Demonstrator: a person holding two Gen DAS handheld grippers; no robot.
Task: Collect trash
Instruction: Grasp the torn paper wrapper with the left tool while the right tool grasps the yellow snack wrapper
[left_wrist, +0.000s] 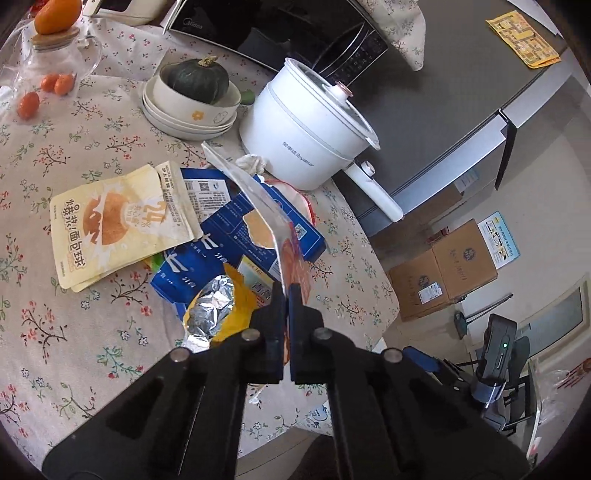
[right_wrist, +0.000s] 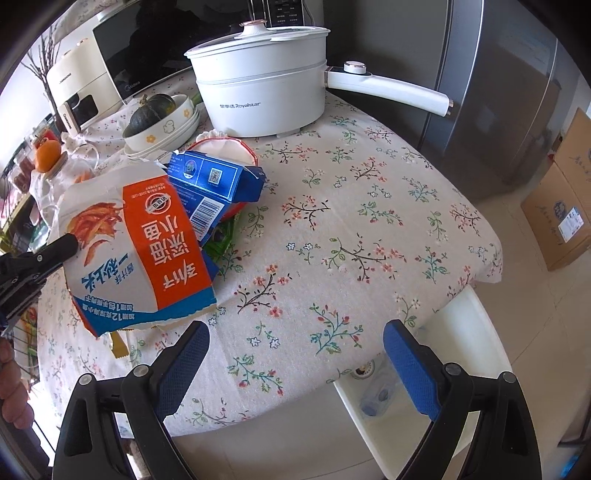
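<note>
Edgewise between the closed left fingers (left_wrist: 287, 295), the orange snack wrapper (right_wrist: 147, 251); right fingers (right_wrist: 295, 343) wide apart, empty

One white electric pot (left_wrist: 303, 136) stands on the floral surface (right_wrist: 351, 236). Beside the pot sits one stack of cream bowls (left_wrist: 192, 107), carrying one dark green squash (left_wrist: 199, 79). Farther from the pot than the bowls lie three small orange fruits (left_wrist: 44, 90) on the cloth, with one larger orange (left_wrist: 57, 16) on a glass jar's cork lid. In front of the pot: one cream snack pouch (left_wrist: 118, 218), one torn blue carton (left_wrist: 236, 236), one foil-lined yellow wrapper (left_wrist: 218, 310), one orange-and-white packet (right_wrist: 144, 251), one crumpled tissue (left_wrist: 251, 162). Two cardboard boxes (left_wrist: 443, 266) sit on the floor beyond the pot.
</note>
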